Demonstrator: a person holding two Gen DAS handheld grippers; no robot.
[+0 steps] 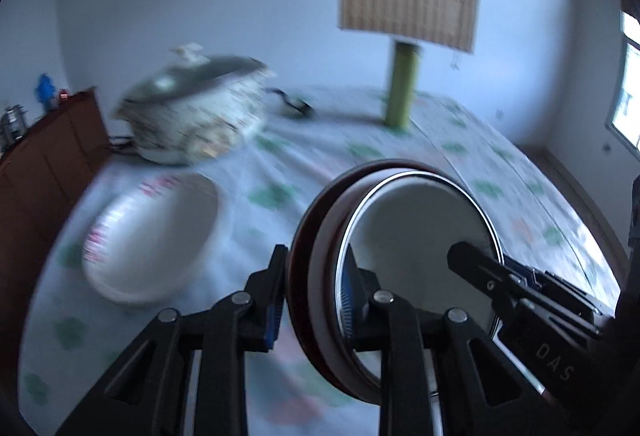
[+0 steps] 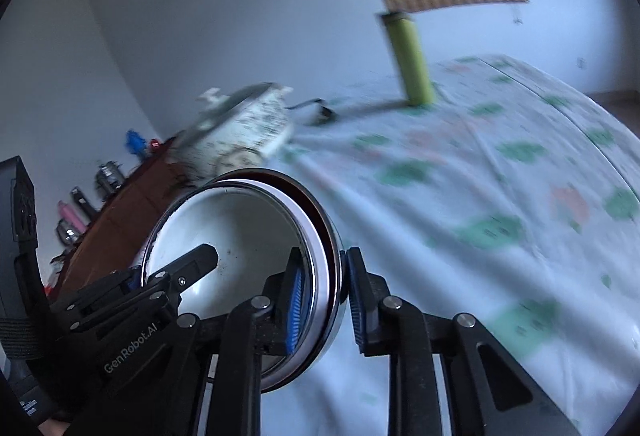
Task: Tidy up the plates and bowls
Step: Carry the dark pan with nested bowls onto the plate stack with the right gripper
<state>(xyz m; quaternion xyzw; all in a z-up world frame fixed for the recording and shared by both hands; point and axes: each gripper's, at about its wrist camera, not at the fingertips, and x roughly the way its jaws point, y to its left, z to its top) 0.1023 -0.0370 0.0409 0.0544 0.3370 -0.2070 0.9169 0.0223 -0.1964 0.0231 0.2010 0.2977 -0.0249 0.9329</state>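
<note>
Both grippers grip one stack of dishes held on edge above the table: a metal-rimmed white bowl point(image 1: 416, 232) nested in dark red-brown plates point(image 1: 316, 236). My left gripper point(image 1: 316, 288) is shut on the stack's left rim. My right gripper point(image 2: 324, 296) is shut on its right rim point(image 2: 320, 260); the bowl's white inside point(image 2: 240, 232) faces the right wrist camera. The right gripper's fingers point(image 1: 480, 268) show inside the bowl in the left wrist view, the left gripper's fingers point(image 2: 192, 264) in the right wrist view. A white bowl with pink pattern point(image 1: 152, 236) sits on the table at left.
The table carries a floral white cloth point(image 2: 480, 195). A rice cooker point(image 1: 196, 107) stands at the back left, a green cylinder point(image 1: 402, 83) at the back, a dark small object point(image 1: 294, 103) between them. A brown cabinet point(image 1: 44, 163) with items stands left.
</note>
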